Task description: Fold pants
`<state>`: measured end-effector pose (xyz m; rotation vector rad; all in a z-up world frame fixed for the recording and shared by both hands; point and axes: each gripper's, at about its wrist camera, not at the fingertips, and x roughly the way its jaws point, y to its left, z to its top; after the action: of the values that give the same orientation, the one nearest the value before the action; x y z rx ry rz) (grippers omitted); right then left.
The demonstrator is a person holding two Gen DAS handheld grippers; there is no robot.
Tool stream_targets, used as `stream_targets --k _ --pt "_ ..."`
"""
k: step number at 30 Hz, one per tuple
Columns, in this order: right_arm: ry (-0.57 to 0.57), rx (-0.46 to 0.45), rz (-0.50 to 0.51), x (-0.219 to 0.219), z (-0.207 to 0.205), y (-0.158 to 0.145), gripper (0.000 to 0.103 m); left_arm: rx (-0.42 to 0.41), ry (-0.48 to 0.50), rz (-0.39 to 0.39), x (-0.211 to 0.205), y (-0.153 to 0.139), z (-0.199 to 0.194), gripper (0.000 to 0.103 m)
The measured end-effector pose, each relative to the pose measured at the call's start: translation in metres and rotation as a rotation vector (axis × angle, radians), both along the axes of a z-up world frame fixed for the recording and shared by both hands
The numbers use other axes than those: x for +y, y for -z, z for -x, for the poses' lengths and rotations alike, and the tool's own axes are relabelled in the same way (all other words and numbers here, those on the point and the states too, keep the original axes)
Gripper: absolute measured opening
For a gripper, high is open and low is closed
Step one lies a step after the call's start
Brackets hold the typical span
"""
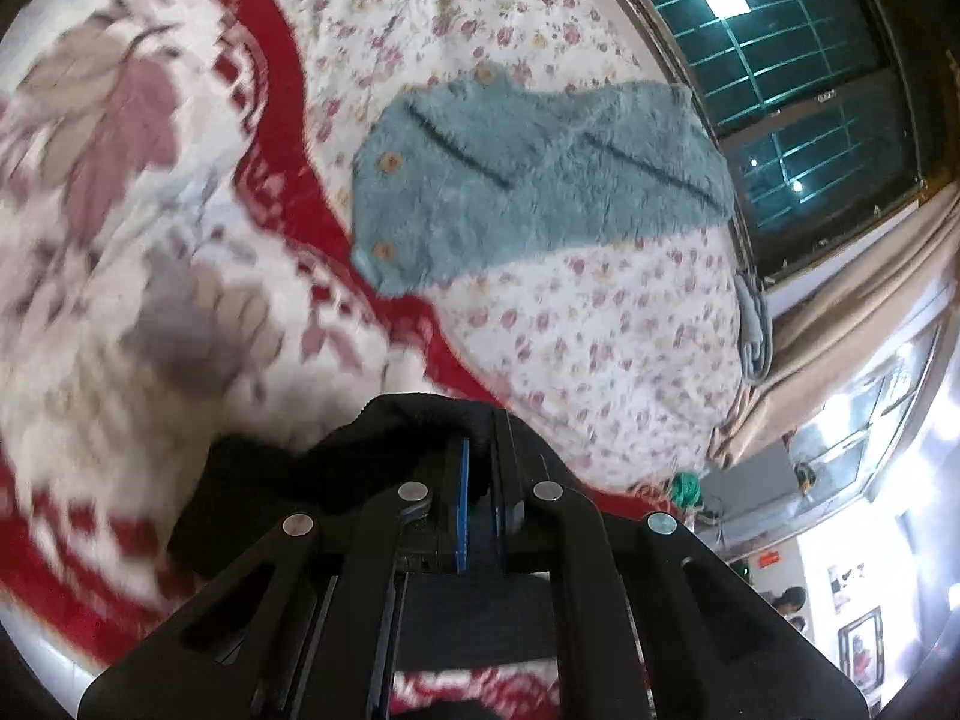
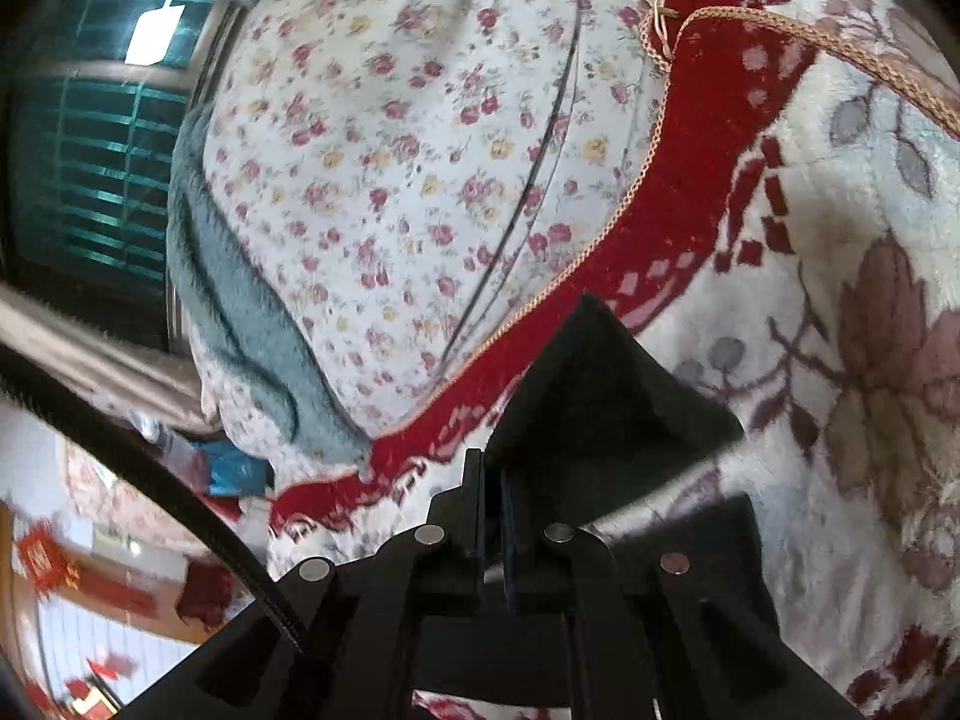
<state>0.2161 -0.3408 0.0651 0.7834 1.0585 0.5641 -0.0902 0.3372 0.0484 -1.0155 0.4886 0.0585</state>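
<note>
Both grippers pinch the black pants over the blanket (image 1: 120, 252), a cream one with red border. The left gripper (image 1: 480, 456) has its jaws pressed together on a bunched edge of the pants (image 1: 264, 480), which hang just above the blanket. The right gripper (image 2: 492, 480) clamps another corner of the pants (image 2: 600, 396). Beyond the blanket's border, a teal sweater (image 1: 528, 192) lies on the floral sheet (image 1: 600, 348).

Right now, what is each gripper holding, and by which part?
Both hold the black pants: the left gripper pinches a bunched fold, the right gripper an edge beside a raised corner.
</note>
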Motion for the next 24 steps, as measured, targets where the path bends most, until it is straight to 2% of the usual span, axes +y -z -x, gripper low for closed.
stream_targets --k 4,8,13,18,20,22,24 --pt "0.023 -0.064 0.017 0.013 -0.011 -0.032 0.004 0.019 -0.008 -0.050 0.004 -0.016 -0.025 0.004" --pt "-0.007 -0.130 0.021 0.021 0.009 -0.044 0.004 -0.012 0.017 -0.073 -0.001 -0.011 -0.011 0.004" --pt "-0.024 -0.075 0.010 -0.003 0.056 0.012 0.004 0.001 0.081 -0.056 -0.001 0.029 0.027 0.004" --pt "-0.039 0.025 0.026 -0.020 0.099 0.078 0.004 0.055 0.075 0.020 -0.006 0.087 0.065 0.004" --pt "-0.032 0.040 0.005 -0.024 0.101 0.082 0.004 0.063 0.052 0.067 -0.007 0.106 0.075 0.004" --pt "-0.040 0.018 0.054 -0.022 0.102 0.073 0.004 0.050 0.030 0.111 -0.008 0.119 0.083 0.004" --pt "-0.046 0.055 0.085 -0.020 0.101 0.079 0.004 0.047 0.014 0.140 -0.009 0.127 0.086 0.004"
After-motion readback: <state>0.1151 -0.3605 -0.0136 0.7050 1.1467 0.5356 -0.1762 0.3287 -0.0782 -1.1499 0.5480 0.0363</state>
